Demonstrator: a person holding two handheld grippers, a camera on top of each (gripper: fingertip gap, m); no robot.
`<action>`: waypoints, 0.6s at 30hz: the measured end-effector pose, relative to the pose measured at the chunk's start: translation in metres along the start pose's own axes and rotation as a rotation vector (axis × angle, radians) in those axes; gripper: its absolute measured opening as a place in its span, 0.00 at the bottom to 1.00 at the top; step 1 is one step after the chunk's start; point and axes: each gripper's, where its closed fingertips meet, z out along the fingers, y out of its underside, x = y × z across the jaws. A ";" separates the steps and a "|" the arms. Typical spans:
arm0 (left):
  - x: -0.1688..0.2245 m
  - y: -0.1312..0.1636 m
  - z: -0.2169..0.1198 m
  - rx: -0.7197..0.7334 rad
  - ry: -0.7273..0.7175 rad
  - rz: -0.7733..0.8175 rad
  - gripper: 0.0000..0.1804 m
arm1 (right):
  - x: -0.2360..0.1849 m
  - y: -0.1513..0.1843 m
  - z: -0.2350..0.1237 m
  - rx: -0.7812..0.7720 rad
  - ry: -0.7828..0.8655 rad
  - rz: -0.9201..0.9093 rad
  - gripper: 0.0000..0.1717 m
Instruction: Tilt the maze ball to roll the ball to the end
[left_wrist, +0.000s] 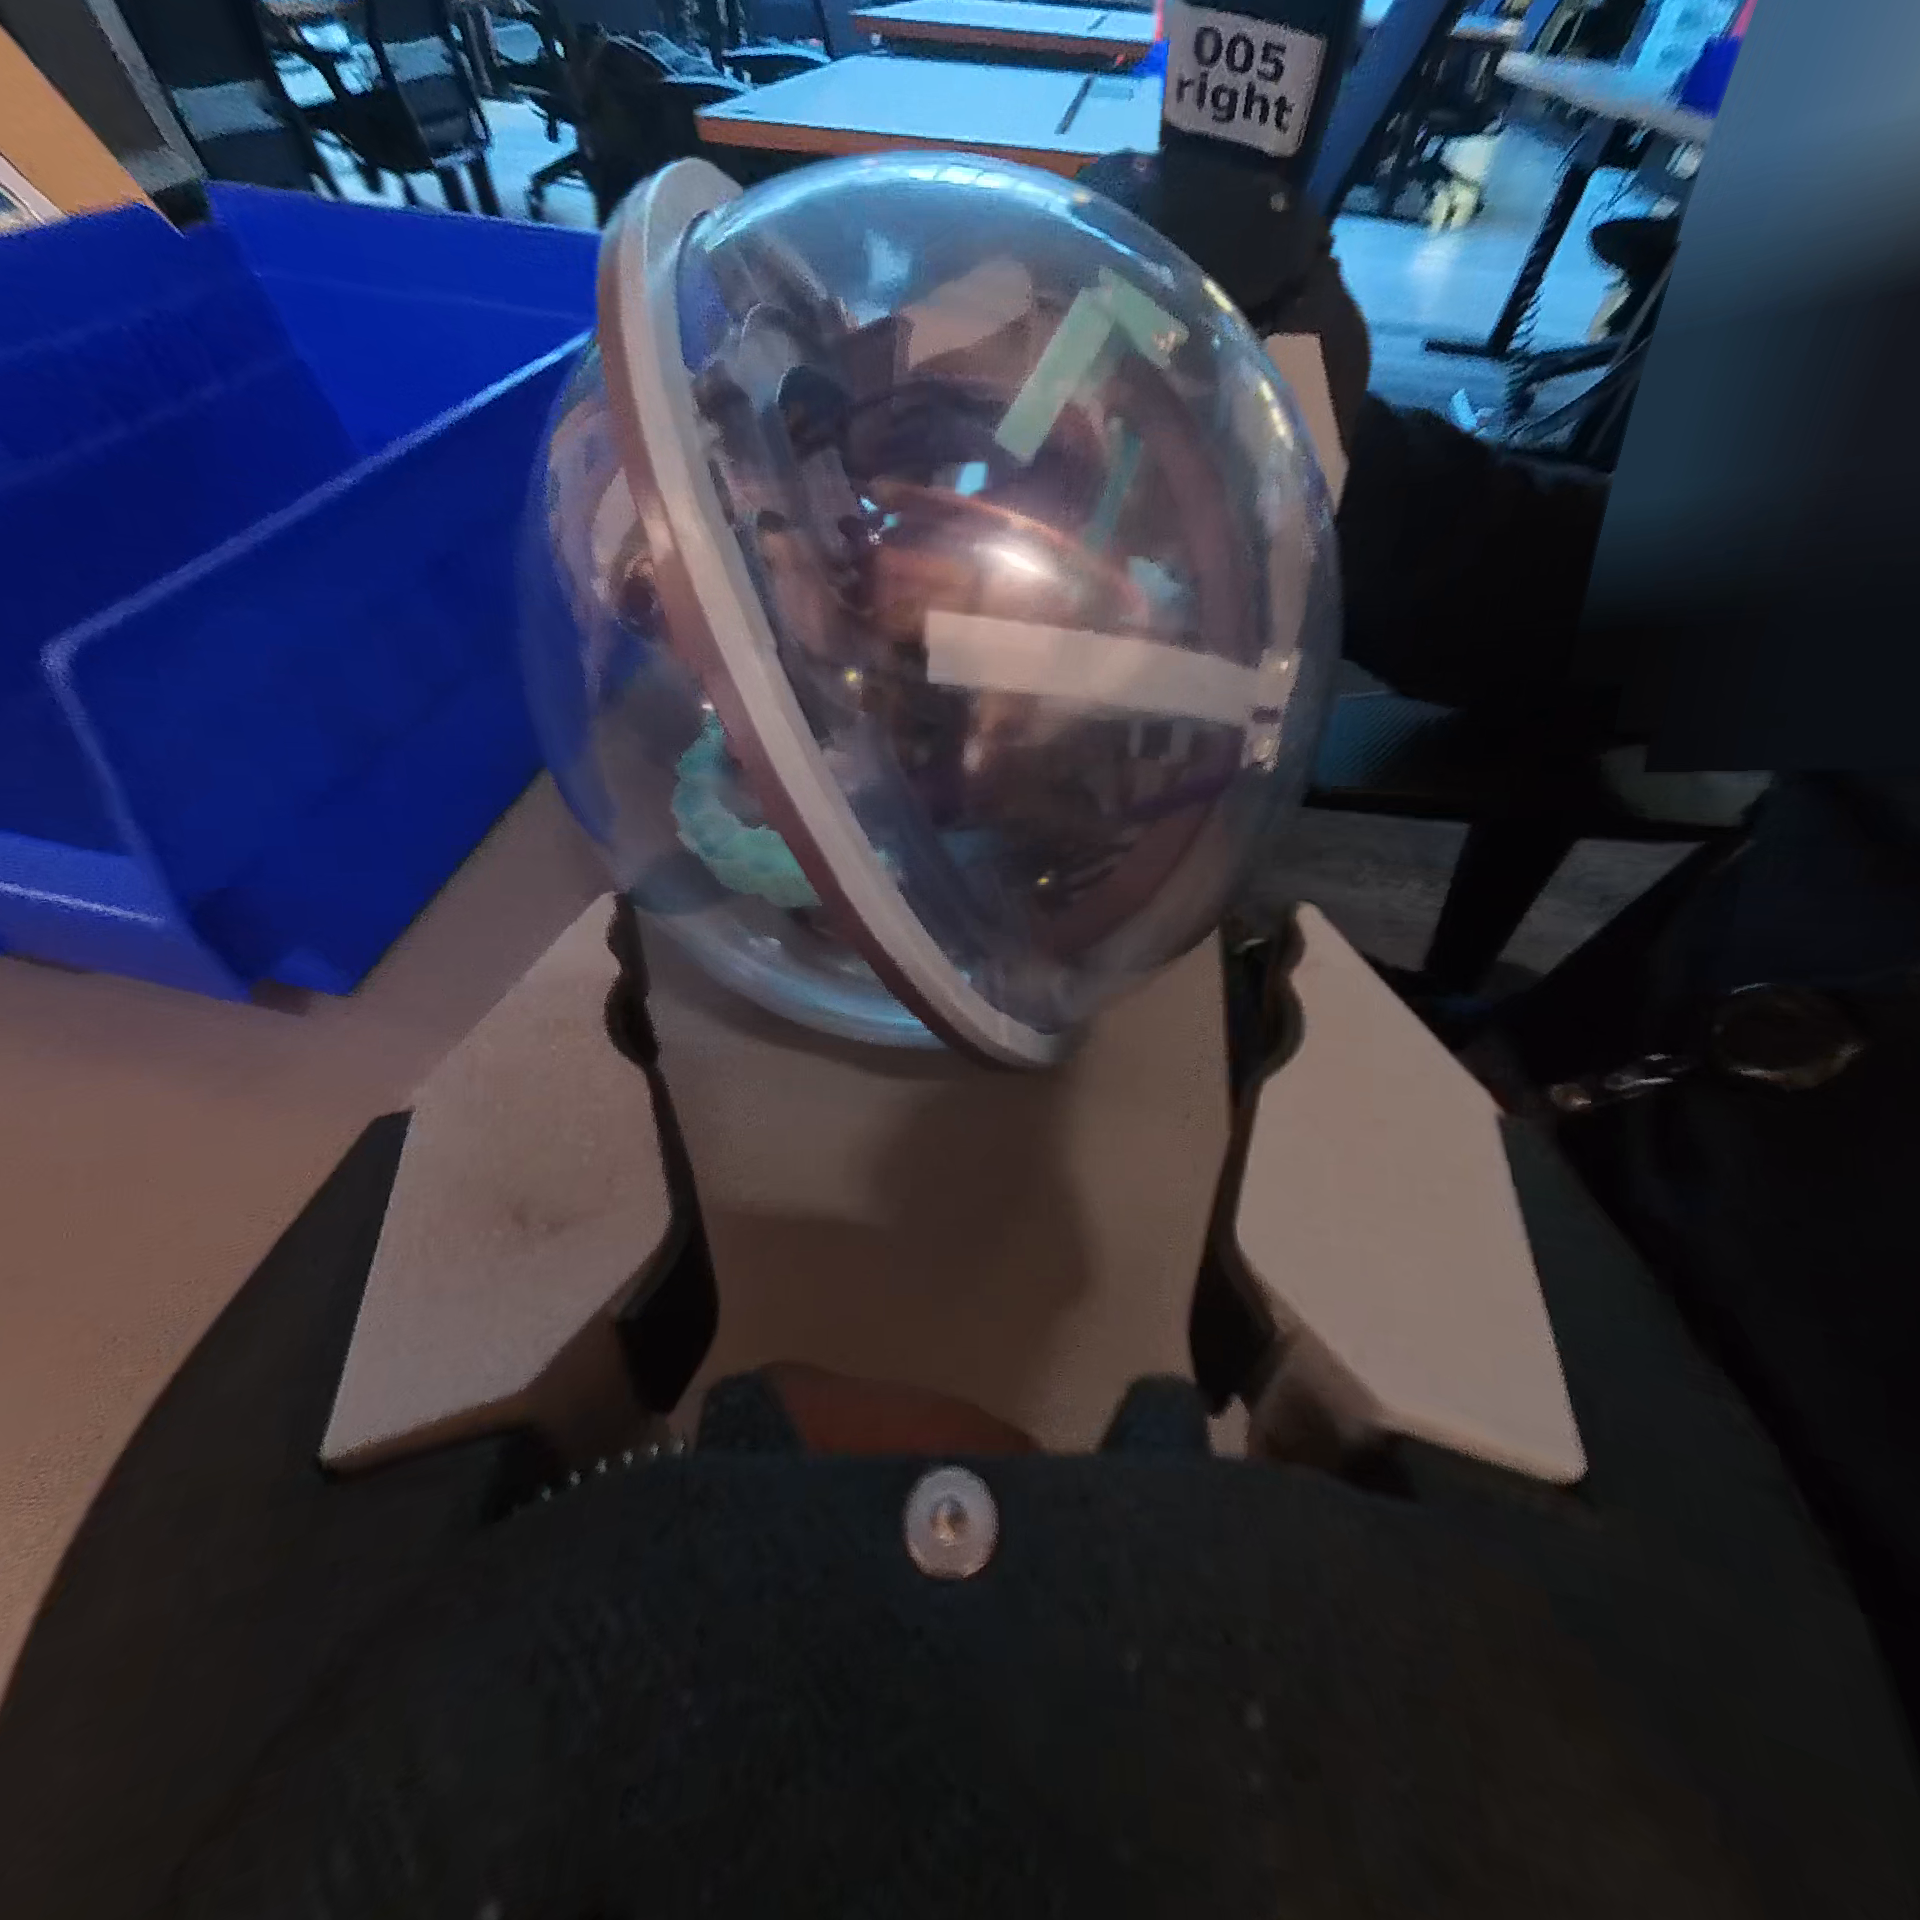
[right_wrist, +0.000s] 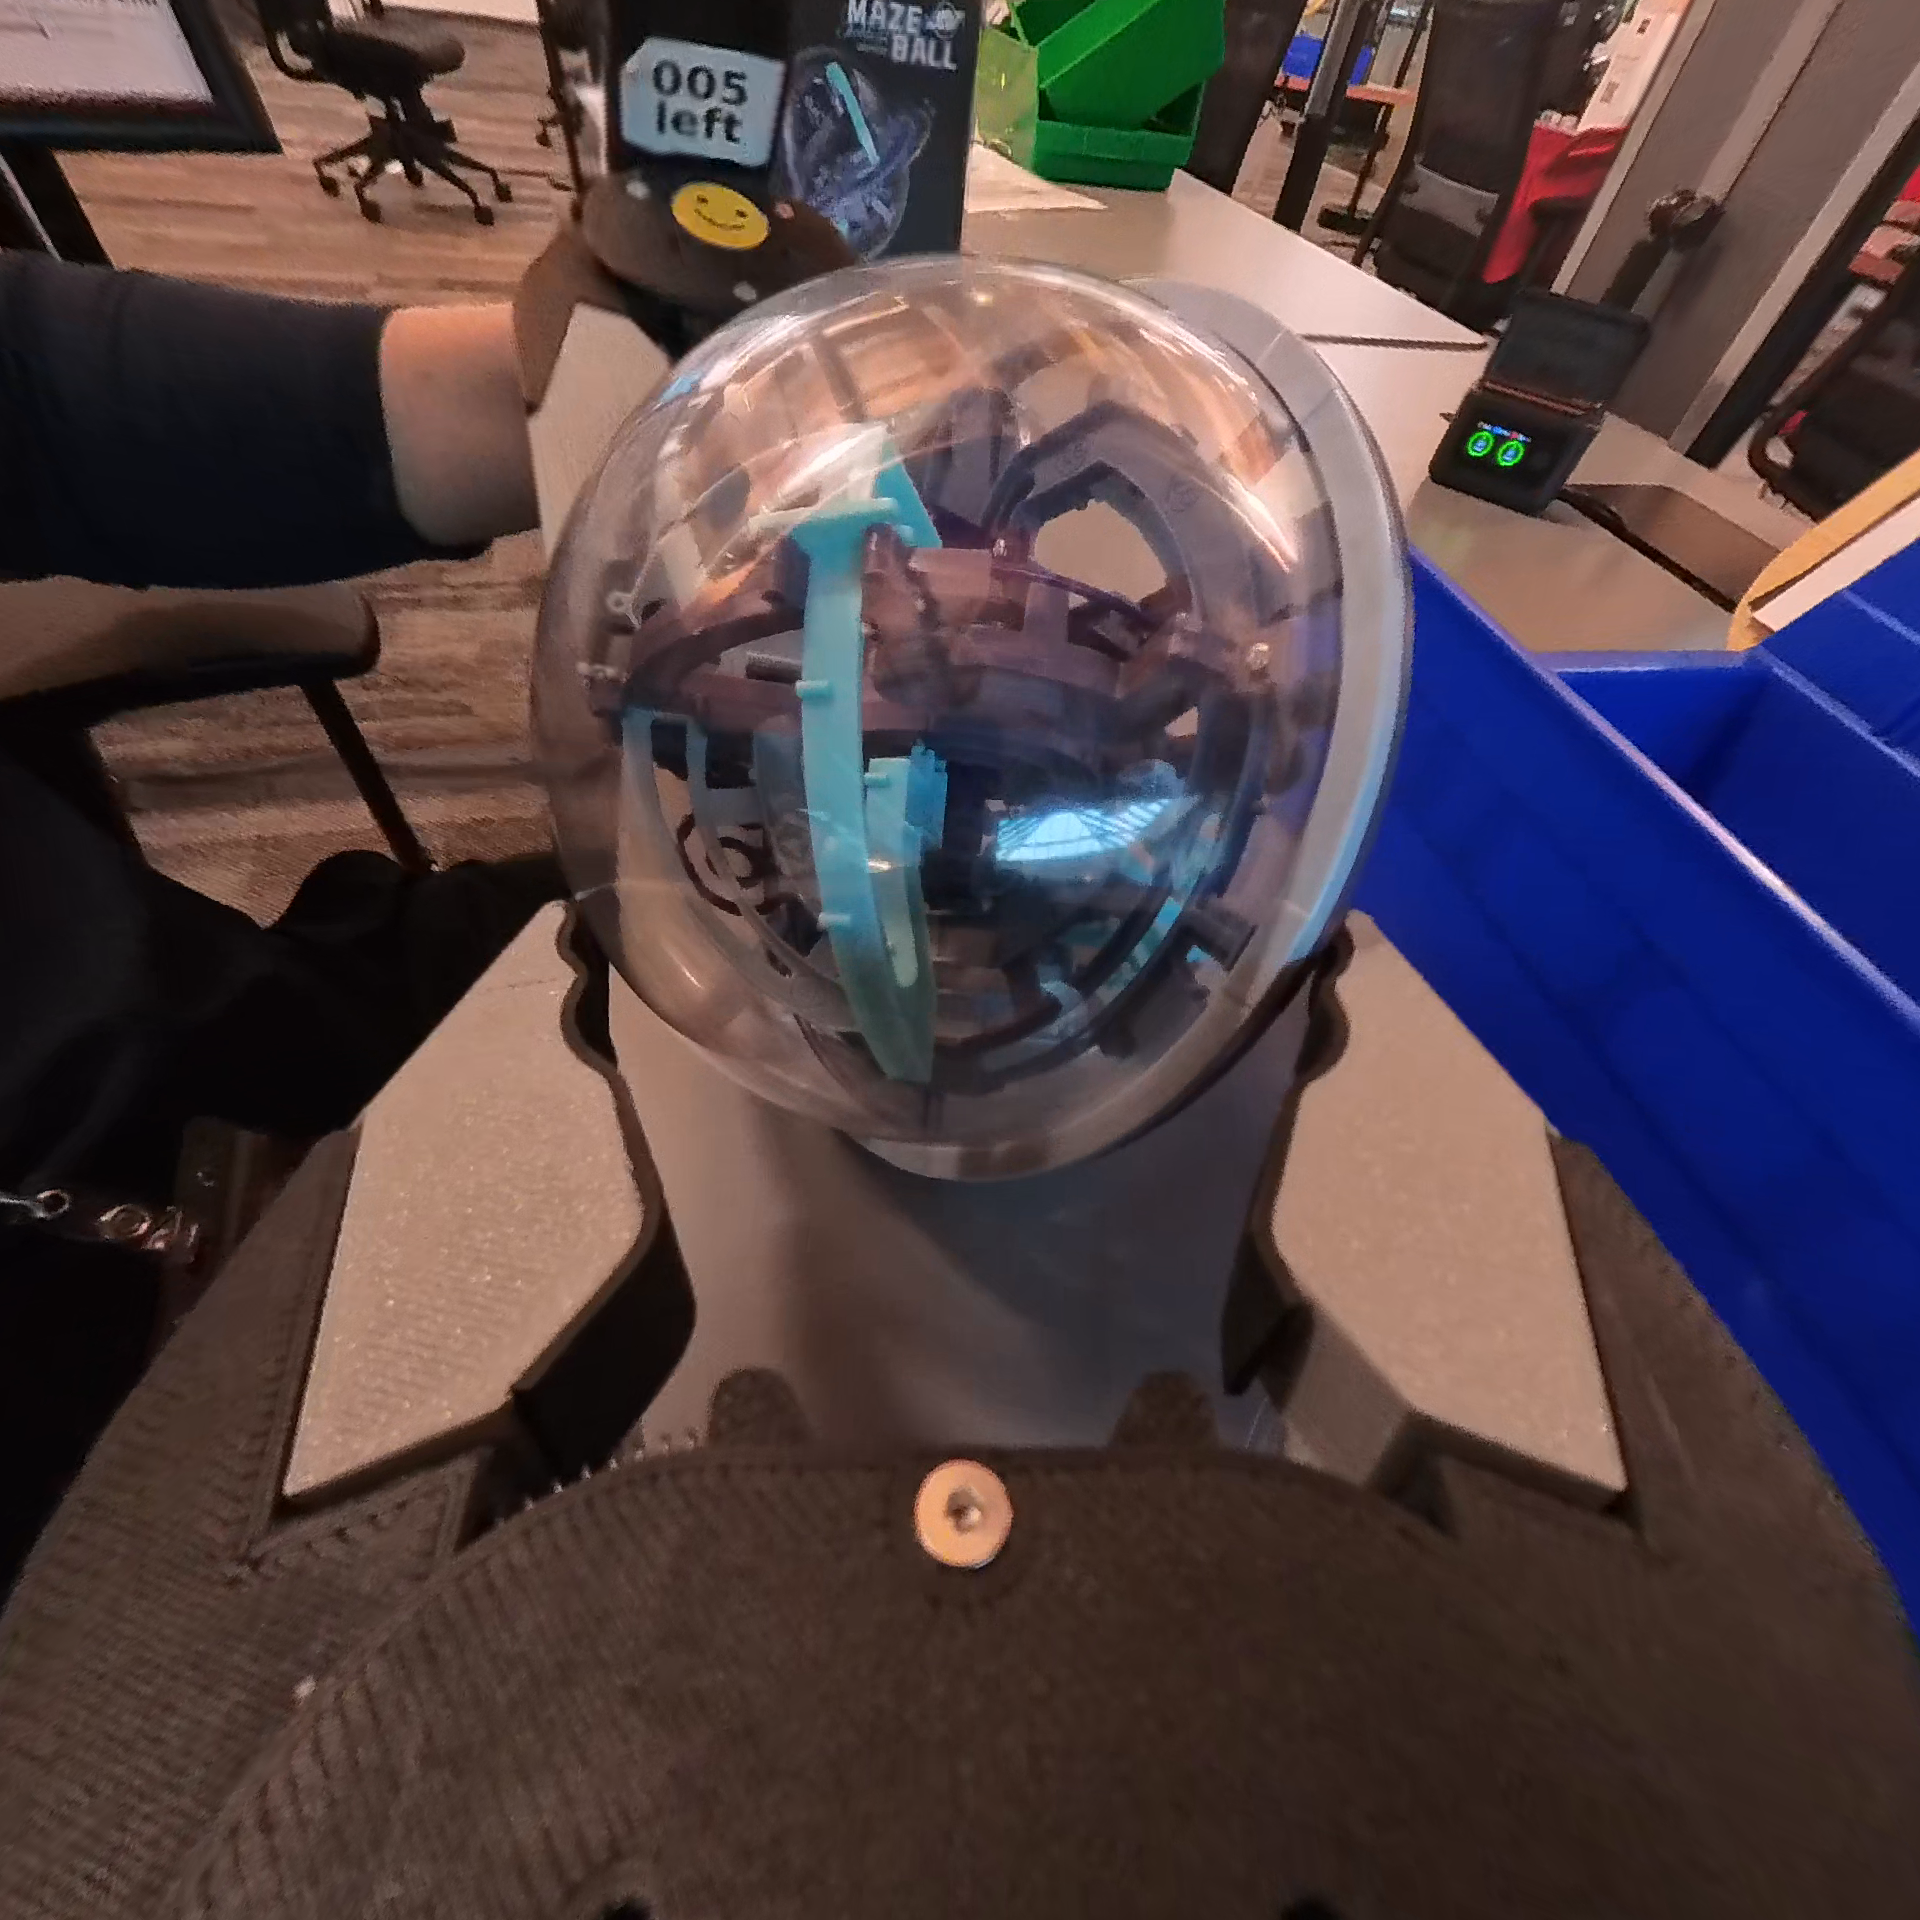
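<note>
Maze ball (right_wrist: 971, 717) is mid-tilt, squeezed between the left hand-held gripper (left_wrist: 940, 961) and right hand-held gripper (right_wrist: 956, 966), both clamping it; next needs a gentle, controlled roll.

Both the left gripper (left_wrist: 940, 935) and right gripper (right_wrist: 956, 935) face each other, jaws spread wide.

Printed white label (right_wrist: 698, 102) on left hand-held gripper (left_wrist: 940, 935); similar label (left_wrist: 1231, 88) on right hand-held gripper (right_wrist: 956, 956); lettered black box (right_wrist: 894, 114).
</note>
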 end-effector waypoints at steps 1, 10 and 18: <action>0.002 -0.001 -0.001 0.005 0.020 -0.036 0.66 | -0.001 -0.001 0.000 -0.008 0.005 -0.015 0.76; -0.001 0.009 0.001 -0.099 -0.043 0.041 0.65 | -0.007 -0.002 0.006 -0.077 0.065 -0.142 0.77; -0.001 0.010 0.001 -0.093 -0.038 0.054 0.64 | -0.005 -0.021 -0.004 0.108 -0.139 0.160 0.74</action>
